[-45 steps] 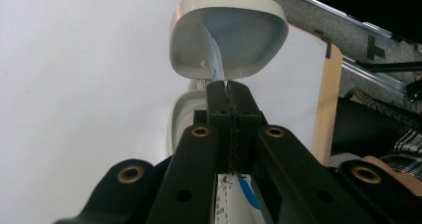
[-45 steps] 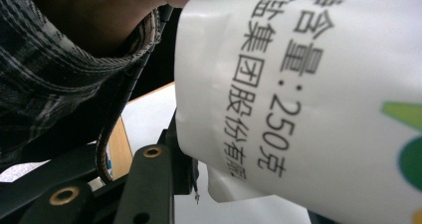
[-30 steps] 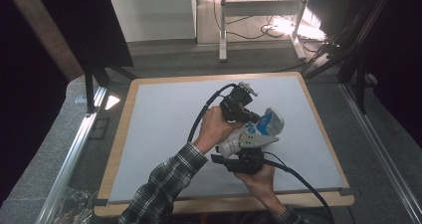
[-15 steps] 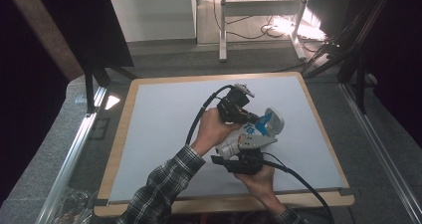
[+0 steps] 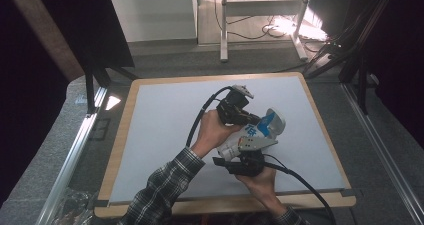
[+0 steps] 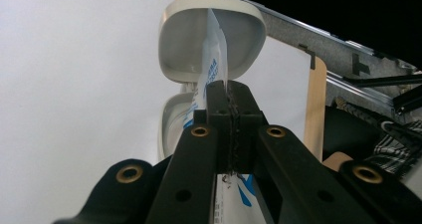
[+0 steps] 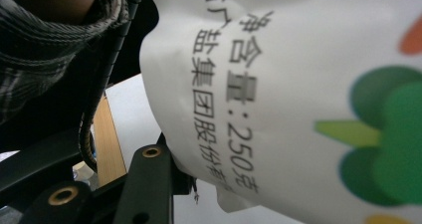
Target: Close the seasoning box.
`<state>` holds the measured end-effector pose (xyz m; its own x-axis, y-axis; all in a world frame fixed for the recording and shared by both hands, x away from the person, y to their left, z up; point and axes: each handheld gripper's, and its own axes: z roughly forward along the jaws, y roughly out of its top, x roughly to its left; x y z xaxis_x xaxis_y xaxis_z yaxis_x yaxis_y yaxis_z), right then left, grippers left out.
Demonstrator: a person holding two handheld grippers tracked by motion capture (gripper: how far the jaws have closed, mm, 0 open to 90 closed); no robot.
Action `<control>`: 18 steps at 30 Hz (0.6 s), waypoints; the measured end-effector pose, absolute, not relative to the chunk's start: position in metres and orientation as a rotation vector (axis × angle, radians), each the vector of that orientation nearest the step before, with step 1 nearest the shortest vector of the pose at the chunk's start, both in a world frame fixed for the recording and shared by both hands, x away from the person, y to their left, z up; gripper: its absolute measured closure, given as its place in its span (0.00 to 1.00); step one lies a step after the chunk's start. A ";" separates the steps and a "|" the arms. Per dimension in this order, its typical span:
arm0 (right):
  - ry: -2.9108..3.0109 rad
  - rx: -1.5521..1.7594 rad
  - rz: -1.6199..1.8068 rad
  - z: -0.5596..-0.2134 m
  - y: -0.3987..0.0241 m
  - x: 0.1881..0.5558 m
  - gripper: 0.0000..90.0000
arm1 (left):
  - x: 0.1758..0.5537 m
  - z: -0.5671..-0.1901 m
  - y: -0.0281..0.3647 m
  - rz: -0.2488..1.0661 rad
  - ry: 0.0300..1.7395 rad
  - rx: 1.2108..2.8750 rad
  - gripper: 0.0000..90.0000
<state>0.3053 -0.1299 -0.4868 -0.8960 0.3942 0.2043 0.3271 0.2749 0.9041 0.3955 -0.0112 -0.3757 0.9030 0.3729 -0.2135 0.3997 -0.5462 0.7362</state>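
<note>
The left tool (image 6: 230,102) is clenched on the top edge of the white printed pouch (image 6: 213,69), directly ahead of a white two-cup holder (image 6: 184,40) lying on the worktop (image 5: 160,120). The right tool (image 5: 245,160) grasps the pouch body from below, jaws part-way closed around it. Judged progress: pouch secured at both ends above the holder; opening or emptying it remains
</note>
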 end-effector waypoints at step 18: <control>2.447 0.691 1.679 -0.493 -0.130 0.304 0.66 | 0.390 -0.375 -0.002 -0.034 0.560 2.166 0.99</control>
